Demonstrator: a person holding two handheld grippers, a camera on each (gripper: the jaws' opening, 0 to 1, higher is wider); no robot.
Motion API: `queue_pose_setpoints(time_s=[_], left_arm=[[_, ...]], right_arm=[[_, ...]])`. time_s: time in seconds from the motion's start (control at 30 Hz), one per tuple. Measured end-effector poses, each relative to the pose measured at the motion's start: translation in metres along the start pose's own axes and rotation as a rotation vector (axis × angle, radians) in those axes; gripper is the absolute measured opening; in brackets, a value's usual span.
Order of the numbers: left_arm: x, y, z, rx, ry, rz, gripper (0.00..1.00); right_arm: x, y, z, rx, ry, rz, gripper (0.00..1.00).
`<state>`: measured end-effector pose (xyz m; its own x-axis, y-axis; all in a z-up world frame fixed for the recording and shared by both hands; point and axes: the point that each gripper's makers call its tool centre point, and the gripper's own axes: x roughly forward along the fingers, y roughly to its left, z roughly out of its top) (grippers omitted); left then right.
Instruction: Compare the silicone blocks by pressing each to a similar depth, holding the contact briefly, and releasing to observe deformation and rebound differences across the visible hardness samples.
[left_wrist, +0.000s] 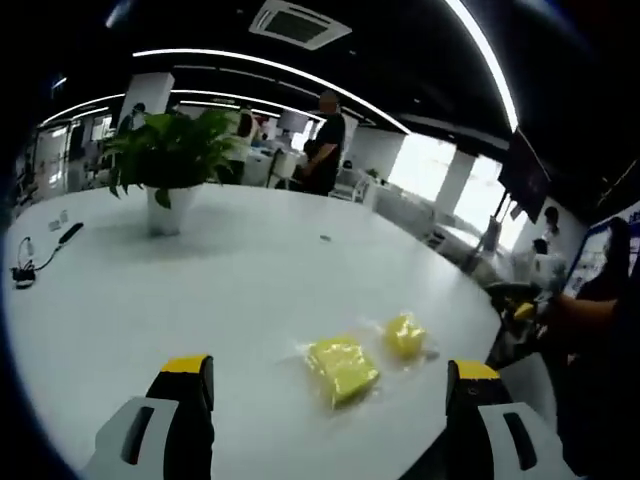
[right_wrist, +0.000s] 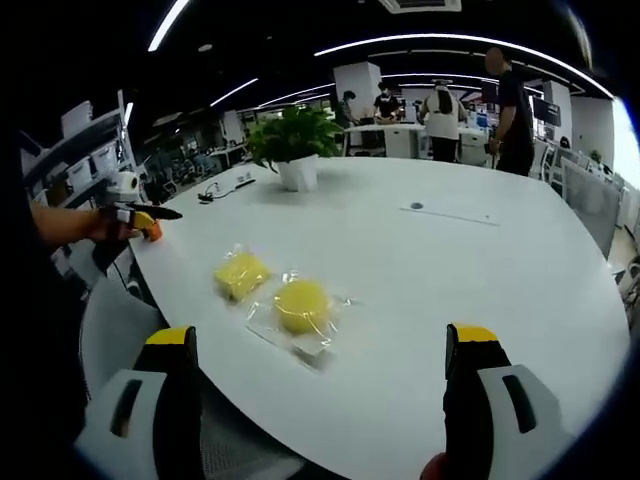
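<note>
Both grippers (left_wrist: 330, 385) (right_wrist: 320, 350) gape wide over a white table (right_wrist: 430, 270) holding seemingly bagged yellow blocks (right_wrist: 302, 305), office behind.

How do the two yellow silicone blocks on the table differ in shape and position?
The square block has flat sides and corners; the round block is domed. In the right gripper view the square block lies nearer the table edge, the round block further in. Both are yellow, in clear wrapping, untouched.

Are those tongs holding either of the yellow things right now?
No. Both tongs, left and right, are open and empty; the two bagged yellow blocks lie untouched on the white table.
</note>
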<state>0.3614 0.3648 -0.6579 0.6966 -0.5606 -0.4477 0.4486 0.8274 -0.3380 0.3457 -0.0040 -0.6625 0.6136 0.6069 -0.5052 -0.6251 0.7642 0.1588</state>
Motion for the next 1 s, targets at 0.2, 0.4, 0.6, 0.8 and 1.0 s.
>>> queue_pose_setpoints(time_s=[0.2,0.4,0.6,0.8,1.0], left_arm=[[0.024,0.012,-0.006,-0.001,0.053,0.026,1.0],[0.038,0.029,-0.007,-0.035,0.088,0.04,1.0],[0.058,0.036,-0.014,-0.111,0.101,0.01,0.93],[0.084,0.044,-0.038,-0.264,0.177,-0.034,0.87],[0.104,0.046,-0.033,-0.358,0.144,-0.068,0.76]], right_arm=[[0.004,0.003,-0.004,0.0,0.006,0.012,0.97],[0.008,0.0,-0.006,0.024,0.001,0.011,0.97],[0.011,0.002,-0.005,0.039,0.001,0.018,0.97],[0.014,0.001,-0.005,0.045,0.012,0.021,0.96],[0.017,0.0,-0.007,0.052,0.026,0.023,0.96]])
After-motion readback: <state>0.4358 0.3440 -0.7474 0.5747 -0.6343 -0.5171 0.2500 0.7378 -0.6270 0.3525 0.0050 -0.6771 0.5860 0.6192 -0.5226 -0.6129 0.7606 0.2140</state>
